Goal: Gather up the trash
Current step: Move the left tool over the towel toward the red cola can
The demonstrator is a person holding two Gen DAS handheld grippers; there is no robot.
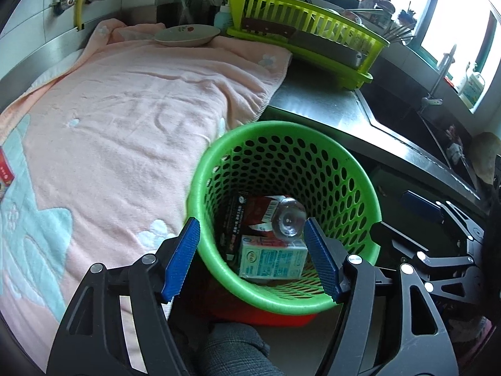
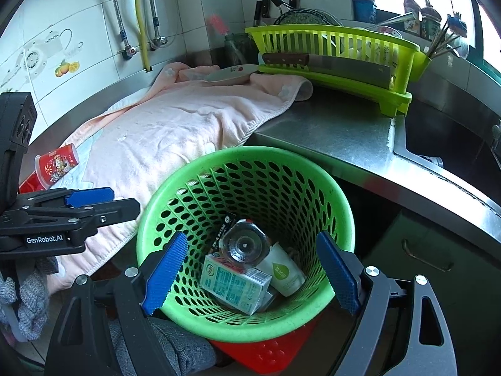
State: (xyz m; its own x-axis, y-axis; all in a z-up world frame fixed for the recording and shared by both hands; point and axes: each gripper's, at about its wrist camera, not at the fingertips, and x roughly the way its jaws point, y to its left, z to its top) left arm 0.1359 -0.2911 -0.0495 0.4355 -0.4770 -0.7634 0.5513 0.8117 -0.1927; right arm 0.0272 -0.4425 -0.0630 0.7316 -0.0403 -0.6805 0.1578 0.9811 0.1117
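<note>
A green perforated trash basket (image 1: 341, 169) stands below the counter edge; it also shows in the right wrist view (image 2: 313, 172). Inside lie a clear bottle (image 1: 288, 219) (image 2: 245, 246), a teal milk carton (image 1: 272, 258) (image 2: 233, 283), a dark red packet (image 1: 250, 211) and a white tube (image 2: 283, 274). My left gripper (image 1: 252, 258) is open and empty above the basket's near rim. My right gripper (image 2: 249, 271) is open and empty over the basket. A red cup (image 2: 58, 164) lies on its side on the pink towel (image 2: 162, 125), left of the left gripper (image 2: 87, 199).
A lime dish rack (image 2: 338, 47) with a cleaver (image 2: 332, 62) stands at the back. A plate (image 1: 188, 35) rests on the towel (image 1: 125, 119). The sink (image 1: 416, 116) is to the right. A red stool (image 2: 266, 354) sits under the basket.
</note>
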